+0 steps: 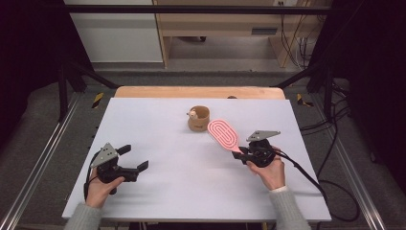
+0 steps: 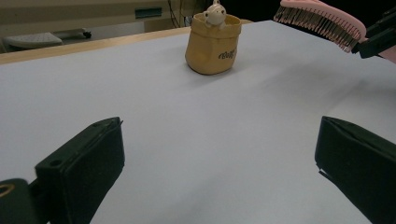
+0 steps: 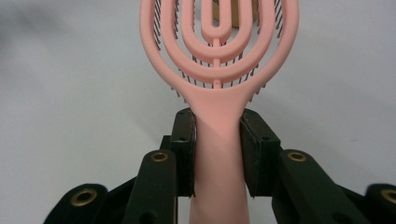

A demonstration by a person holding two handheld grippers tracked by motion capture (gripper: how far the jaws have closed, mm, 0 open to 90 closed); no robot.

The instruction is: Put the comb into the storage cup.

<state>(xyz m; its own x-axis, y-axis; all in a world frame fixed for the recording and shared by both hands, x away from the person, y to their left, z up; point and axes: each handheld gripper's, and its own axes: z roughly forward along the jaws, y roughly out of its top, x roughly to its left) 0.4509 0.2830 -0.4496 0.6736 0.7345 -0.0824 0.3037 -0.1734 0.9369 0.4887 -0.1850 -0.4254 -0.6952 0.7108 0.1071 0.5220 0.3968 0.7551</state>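
Note:
My right gripper is shut on the handle of a pink hairbrush, holding it above the table with its bristles facing down. In the right gripper view both pads clamp the pink hairbrush handle, and the head with its looped ribs points away from me. The pink hairbrush head hangs in the air beside a small tan pouch-shaped cup with a little white figure in its mouth. My left gripper rests on the table at the front left, open and empty. The tan cup stands upright far ahead of its jaws.
The white table top lies on a wooden bench whose far edge shows behind it. Metal rails run along both sides on the floor. Cables trail from the right gripper over the table's right edge.

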